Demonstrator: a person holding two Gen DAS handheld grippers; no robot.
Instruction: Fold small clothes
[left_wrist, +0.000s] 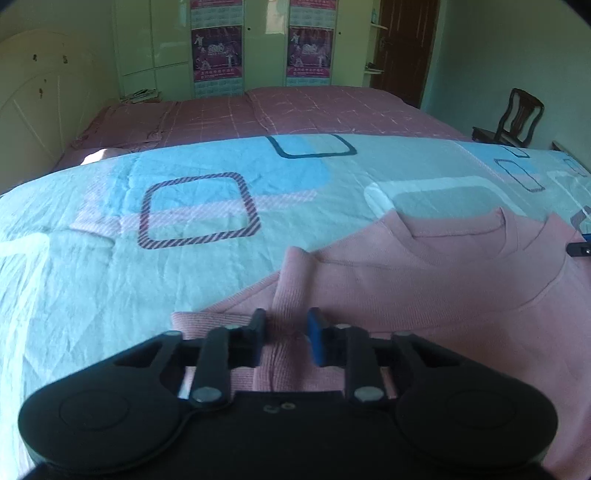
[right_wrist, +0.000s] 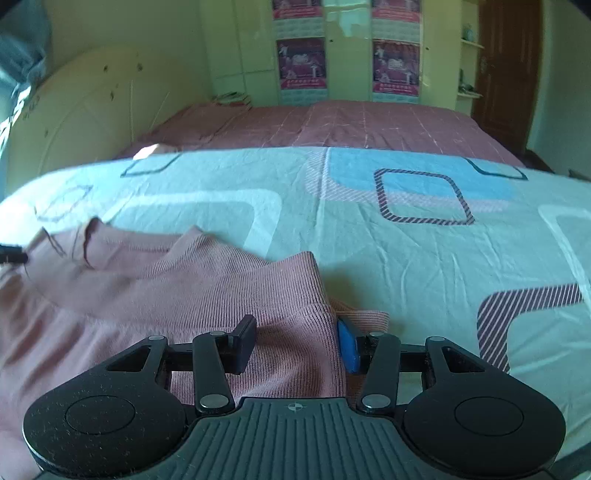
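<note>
Sweater (left_wrist: 424, 295) lies on the bed (left_wrist: 110, 277), neckline away, both sleeves already folded in over the body. Left gripper (left_wrist: 287, 341) holds a narrow gap astride its sleeve's cuff; right gripper (right_wrist: 297, 343) stands wider around the other. Whether either is pinching, I cannot tell. Folding the body crosswise appears left.

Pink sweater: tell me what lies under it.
The sweater lies on a patterned sheet, which shows all around it. What the sheet looks like beneath the sweater is covered. A folded sleeve rests on top, with ribbed cuff peeking from underneath.
</note>
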